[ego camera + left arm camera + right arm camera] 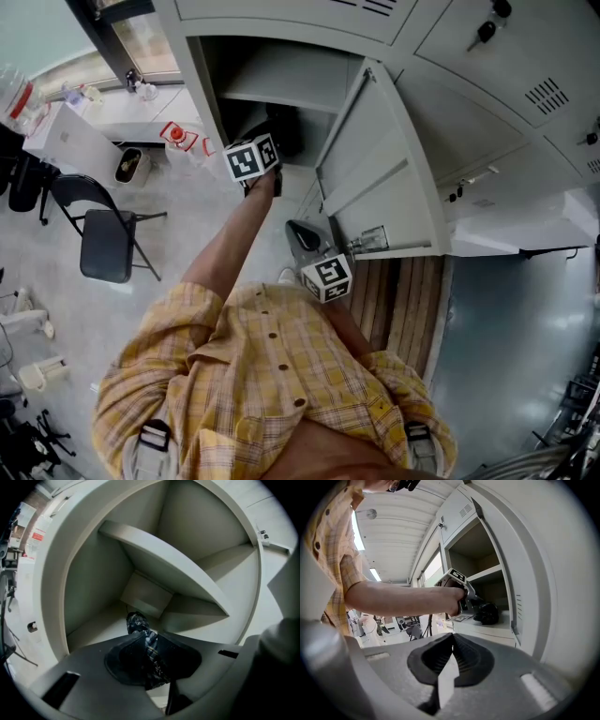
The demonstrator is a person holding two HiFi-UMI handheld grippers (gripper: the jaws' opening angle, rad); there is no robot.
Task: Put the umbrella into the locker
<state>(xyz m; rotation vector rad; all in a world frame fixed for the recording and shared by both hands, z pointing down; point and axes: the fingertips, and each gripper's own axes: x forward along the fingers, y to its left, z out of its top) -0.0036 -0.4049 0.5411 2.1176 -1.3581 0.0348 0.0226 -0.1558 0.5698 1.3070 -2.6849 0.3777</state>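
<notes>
Item: umbrella (137,623), folded, dark plaid fabric.
Location: inside the locker (281,80), on the floor of the open compartment below the shelf (164,559). Its far end points toward the back wall and its near end is at the front edge.
Left gripper (151,641): reaches into the compartment, with its pads pinching the umbrella's fabric.
Right gripper (452,639): held outside beside the open door (375,159), with its pads pressed together on nothing.
Stage (judged): the umbrella is placed but not yet let go.
Risk 1: the umbrella lies close to the front edge, so on release it could roll or slide out over the lip.
Risk 2: loose fabric may cling to a pad, and pulling the left gripper back would drag the umbrella out with it.
Risk 3: if the near end overhangs the front edge, the door would catch on it when swung shut.
</notes>
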